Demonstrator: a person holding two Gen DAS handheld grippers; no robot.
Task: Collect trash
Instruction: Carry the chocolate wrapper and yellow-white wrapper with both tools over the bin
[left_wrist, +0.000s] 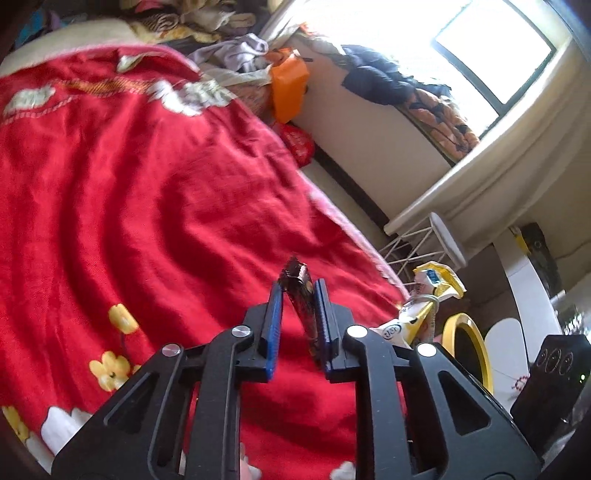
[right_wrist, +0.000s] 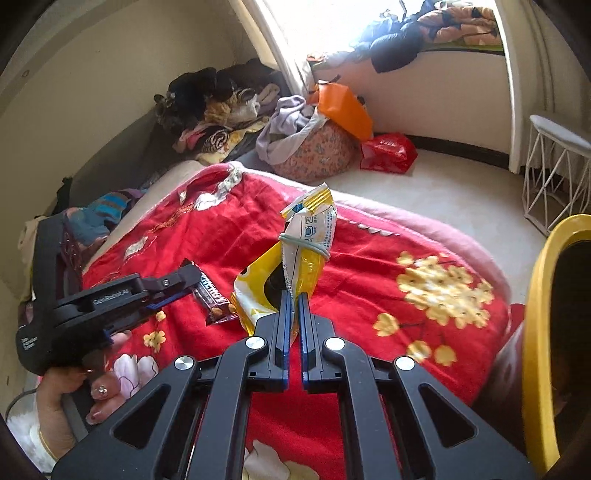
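Note:
In the left wrist view my left gripper is shut on a dark brown chocolate bar wrapper, held edge-on above the red flowered blanket. The right wrist view shows my right gripper shut on a yellow and white snack bag, tied round its neck with a rubber band and standing up from the fingers. That view also has the left gripper at the left with the chocolate wrapper sticking out of it, carried by a person's hand. The snack bag appears at the right in the left wrist view.
A yellow-rimmed bin stands at the bed's right edge, with its rim also in the left wrist view. A white wire stool, a red bag, an orange bag and piled clothes lie beyond the bed.

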